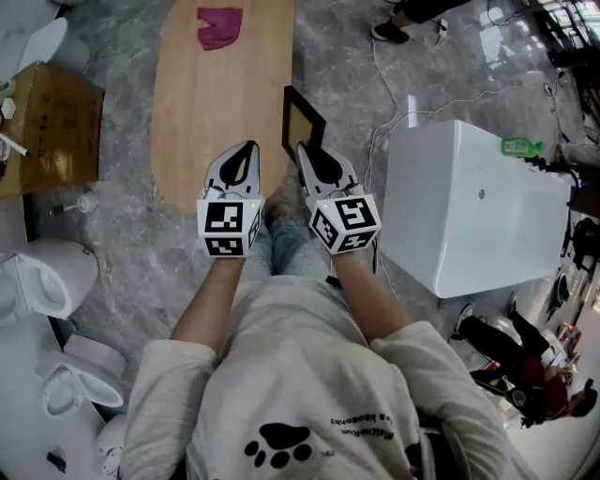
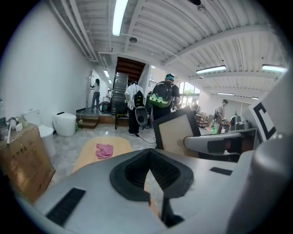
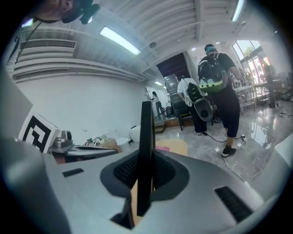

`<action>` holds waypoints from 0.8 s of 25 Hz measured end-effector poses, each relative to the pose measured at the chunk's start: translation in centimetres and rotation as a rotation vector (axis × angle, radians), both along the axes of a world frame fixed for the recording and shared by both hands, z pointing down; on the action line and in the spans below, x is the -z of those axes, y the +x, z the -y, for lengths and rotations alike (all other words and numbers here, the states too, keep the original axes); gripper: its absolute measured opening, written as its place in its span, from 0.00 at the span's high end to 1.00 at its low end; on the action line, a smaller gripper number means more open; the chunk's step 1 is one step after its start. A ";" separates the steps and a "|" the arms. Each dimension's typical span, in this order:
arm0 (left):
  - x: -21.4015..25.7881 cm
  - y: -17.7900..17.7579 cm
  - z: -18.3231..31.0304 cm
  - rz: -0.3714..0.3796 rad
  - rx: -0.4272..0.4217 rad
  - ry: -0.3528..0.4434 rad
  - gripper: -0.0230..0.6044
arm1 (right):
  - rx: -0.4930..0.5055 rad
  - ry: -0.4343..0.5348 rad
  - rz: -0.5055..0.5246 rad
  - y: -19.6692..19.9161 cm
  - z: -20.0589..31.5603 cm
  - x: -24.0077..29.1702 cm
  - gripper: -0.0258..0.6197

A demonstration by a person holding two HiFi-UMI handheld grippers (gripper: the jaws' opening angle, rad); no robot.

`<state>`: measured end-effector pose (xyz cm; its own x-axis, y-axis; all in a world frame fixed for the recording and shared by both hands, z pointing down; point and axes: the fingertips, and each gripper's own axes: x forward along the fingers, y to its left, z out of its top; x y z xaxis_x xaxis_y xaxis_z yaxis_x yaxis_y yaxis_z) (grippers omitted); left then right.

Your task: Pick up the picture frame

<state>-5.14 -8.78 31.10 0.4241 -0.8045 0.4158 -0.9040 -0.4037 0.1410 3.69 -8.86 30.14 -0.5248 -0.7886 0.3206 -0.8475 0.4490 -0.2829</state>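
Note:
The picture frame [image 1: 302, 120], black-rimmed with a tan panel, hangs upright above the right edge of the wooden table [image 1: 202, 112]. My right gripper [image 1: 307, 153] is shut on its lower edge. In the right gripper view the frame [image 3: 146, 137] stands edge-on between the pads. My left gripper [image 1: 247, 152] hovers just left of it, shut with nothing in it. From the left gripper view its jaws [image 2: 149, 157] meet tightly, and the frame [image 2: 177, 131] and the right gripper [image 2: 219, 144] show to the right.
A pink cloth [image 1: 218, 26] lies at the table's far end. A white tub-like box [image 1: 473, 202] stands to the right, a cardboard box [image 1: 52, 127] and toilets [image 1: 47, 277] to the left. Cables [image 1: 384, 89] cross the marble floor. People [image 2: 164, 98] stand further off.

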 end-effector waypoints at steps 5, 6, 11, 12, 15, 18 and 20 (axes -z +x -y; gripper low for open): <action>4.4 -0.4 -0.2 -0.013 0.020 0.084 0.95 | 0.004 0.096 -0.007 -0.1 -0.1 4.6 0.89; 5.4 -0.5 -0.2 -0.013 0.023 0.105 0.95 | 0.004 0.118 -0.010 -0.2 -0.1 5.5 0.89; 10.3 -0.9 -0.6 -0.004 0.019 0.217 0.95 | 0.012 0.211 -0.022 -0.7 -0.8 9.6 0.89; 11.2 -1.0 -0.7 -0.003 0.019 0.239 0.95 | 0.015 0.229 -0.023 -0.8 -0.9 10.3 0.89; 13.2 -1.2 -0.8 0.000 0.019 0.290 0.95 | 0.013 0.277 -0.026 -1.3 -1.0 12.1 0.89; 14.6 -1.1 -1.4 -0.002 0.021 0.317 0.95 | 0.000 0.317 -0.038 -1.0 -1.5 13.6 0.89; 15.1 -0.7 -2.1 -0.008 0.021 0.315 0.95 | -0.006 0.339 -0.046 -0.6 -2.1 14.5 0.89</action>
<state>-5.88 -6.67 16.00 0.4079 -0.9021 0.1410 -0.9121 -0.4095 0.0189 3.13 -6.80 15.59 -0.5108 -0.8574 0.0628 -0.8589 0.5059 -0.0793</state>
